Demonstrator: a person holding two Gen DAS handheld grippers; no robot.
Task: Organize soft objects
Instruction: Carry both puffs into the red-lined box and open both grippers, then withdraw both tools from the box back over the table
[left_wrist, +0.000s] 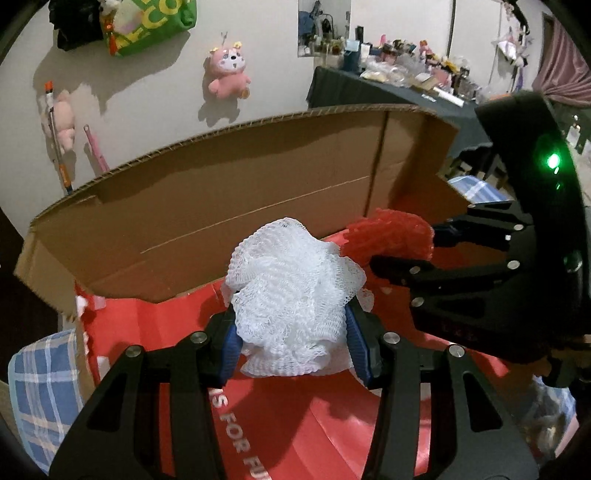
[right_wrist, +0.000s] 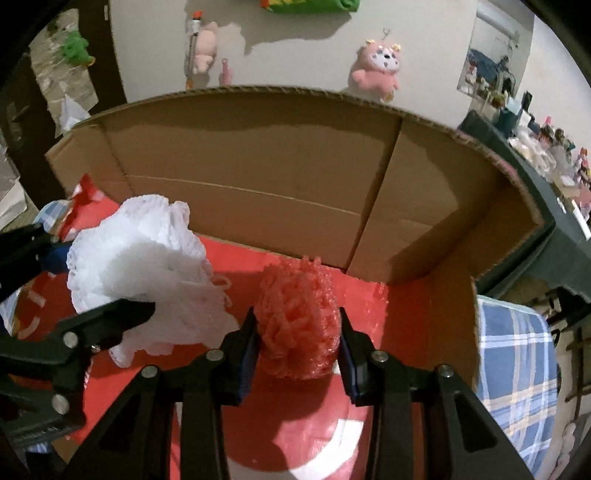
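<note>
White mesh bath pouf (left_wrist: 295, 291) is clamped between the blue pads of the left gripper (left_wrist: 293, 341). Red mesh bath pouf (right_wrist: 299, 325) is clamped in the right gripper (right_wrist: 299, 350). Both are held side by side, just apart, over the red printed floor of the open brown cardboard box (right_wrist: 258, 177).

Two mesh puffs (left_wrist: 295, 295) side by side (both held) over the box (left_wrist: 229, 206)
</note>
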